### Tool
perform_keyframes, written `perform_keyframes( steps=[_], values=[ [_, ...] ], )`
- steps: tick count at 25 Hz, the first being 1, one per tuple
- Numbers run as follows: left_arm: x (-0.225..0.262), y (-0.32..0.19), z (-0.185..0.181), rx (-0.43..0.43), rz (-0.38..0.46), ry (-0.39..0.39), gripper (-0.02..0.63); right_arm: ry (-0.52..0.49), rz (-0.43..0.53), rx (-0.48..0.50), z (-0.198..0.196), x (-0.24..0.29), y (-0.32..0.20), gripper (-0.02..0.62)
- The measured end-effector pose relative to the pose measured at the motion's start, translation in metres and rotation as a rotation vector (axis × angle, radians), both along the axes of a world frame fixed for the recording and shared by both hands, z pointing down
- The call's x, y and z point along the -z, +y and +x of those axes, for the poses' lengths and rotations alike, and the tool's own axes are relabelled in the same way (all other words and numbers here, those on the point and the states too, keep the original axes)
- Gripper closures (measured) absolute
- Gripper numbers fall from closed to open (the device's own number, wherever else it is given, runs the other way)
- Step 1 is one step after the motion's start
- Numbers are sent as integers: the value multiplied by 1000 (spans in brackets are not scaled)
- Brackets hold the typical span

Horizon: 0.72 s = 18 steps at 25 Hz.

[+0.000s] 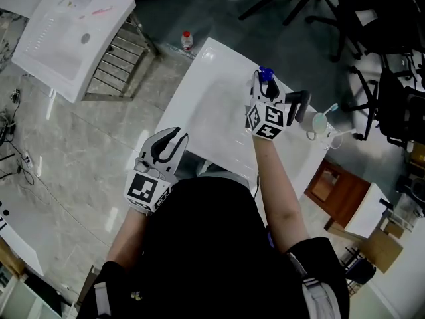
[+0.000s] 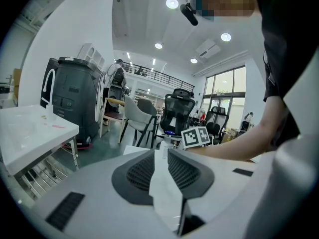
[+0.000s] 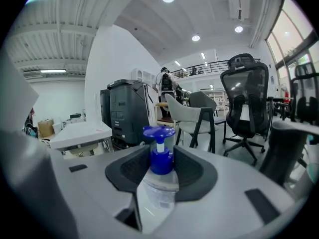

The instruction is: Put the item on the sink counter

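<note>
A clear pump bottle with a blue top (image 1: 265, 74) (image 3: 160, 156) stands upright between the jaws of my right gripper (image 1: 265, 86) (image 3: 160, 172), whose pads press on its sides. It is over the far right part of the white sink counter (image 1: 212, 105), beside the black faucet (image 1: 300, 105); whether its base touches the counter is hidden. My left gripper (image 1: 174, 138) (image 2: 160, 164) hovers at the counter's near left edge. Its jaws stand a narrow gap apart with nothing between them, and only the white counter (image 2: 167, 195) shows through.
A cup with a toothbrush (image 1: 320, 122) stands right of the faucet. A second white sink (image 1: 70, 35) rests on a metal rack at the back left. A small red-capped bottle (image 1: 187, 40) stands on the floor behind the counter. Office chairs (image 1: 372, 18) crowd the far right.
</note>
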<state>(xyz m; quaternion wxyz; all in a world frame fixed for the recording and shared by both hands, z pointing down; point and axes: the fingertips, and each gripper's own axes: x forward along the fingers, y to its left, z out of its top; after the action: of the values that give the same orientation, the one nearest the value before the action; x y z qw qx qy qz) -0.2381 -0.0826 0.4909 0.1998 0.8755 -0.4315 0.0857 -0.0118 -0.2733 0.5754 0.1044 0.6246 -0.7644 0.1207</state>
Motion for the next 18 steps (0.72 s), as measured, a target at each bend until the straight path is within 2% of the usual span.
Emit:
perform_keyframes(
  steps=[3, 5, 7, 18],
  values=[
    [3, 1, -1, 8, 14, 10, 511, 10, -18, -20, 0, -4, 1, 431],
    [5, 1, -2, 15, 23, 16, 514, 8, -31, -30, 2, -5, 2, 377],
    [7, 1, -2, 17, 27, 19, 515, 2, -42, -31, 4, -5, 1, 360],
    [15, 1, 12, -22, 47, 26, 515, -56, -38, -3, 3, 15, 19, 351]
  ],
)
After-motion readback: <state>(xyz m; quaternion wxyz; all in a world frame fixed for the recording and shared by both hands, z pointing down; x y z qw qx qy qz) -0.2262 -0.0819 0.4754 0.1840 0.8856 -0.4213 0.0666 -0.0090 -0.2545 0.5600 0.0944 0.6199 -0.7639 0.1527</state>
